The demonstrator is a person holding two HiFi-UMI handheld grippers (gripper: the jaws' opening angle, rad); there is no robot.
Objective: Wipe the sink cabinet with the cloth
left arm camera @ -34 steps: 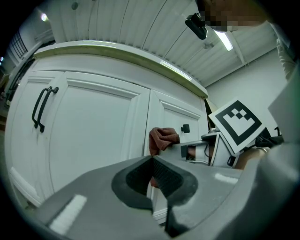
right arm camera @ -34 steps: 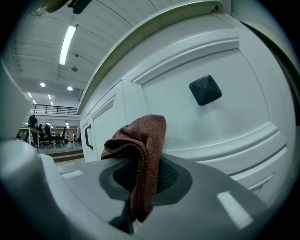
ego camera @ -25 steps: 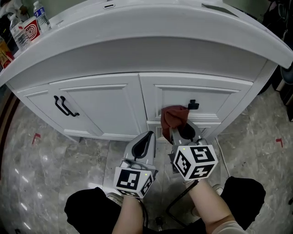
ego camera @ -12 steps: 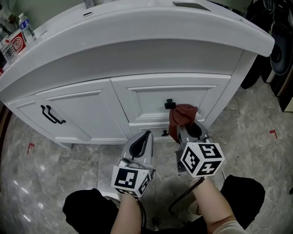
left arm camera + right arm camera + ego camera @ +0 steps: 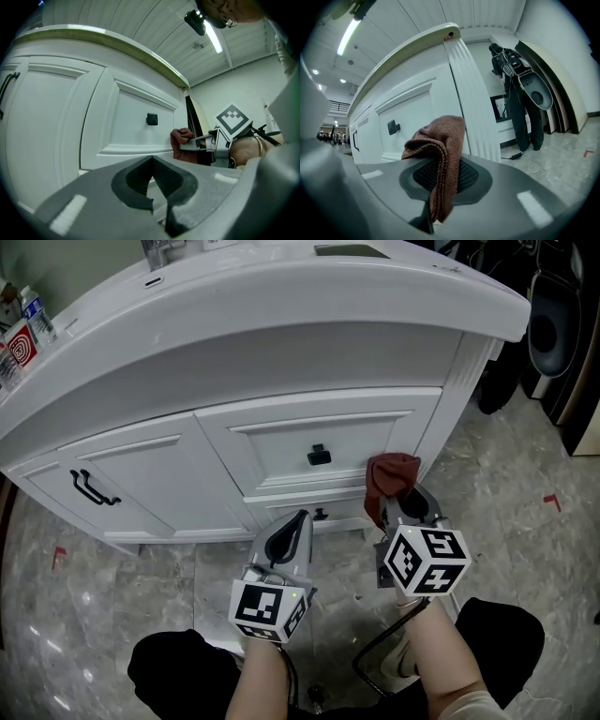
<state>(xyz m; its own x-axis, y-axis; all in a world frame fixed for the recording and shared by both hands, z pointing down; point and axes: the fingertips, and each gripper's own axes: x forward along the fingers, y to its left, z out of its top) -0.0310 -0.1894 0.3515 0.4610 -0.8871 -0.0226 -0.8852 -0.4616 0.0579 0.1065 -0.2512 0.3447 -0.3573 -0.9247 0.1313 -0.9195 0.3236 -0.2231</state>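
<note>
- My left gripper (image 5: 300, 517) is held low with its marker cube facing up. The jaws are pressed together with nothing in them.
- My right gripper (image 5: 401, 504) is just to its right, a bit further forward. Its jaws are clamped on the cloth (image 5: 392, 474), which bunches past the tips.

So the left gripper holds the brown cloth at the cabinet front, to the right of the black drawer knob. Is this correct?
Not the left one. The right gripper holds the brown cloth, as the right gripper view shows: its jaws are shut on it. The rest stands: it is at the cabinet front, right of the black drawer knob.
</note>
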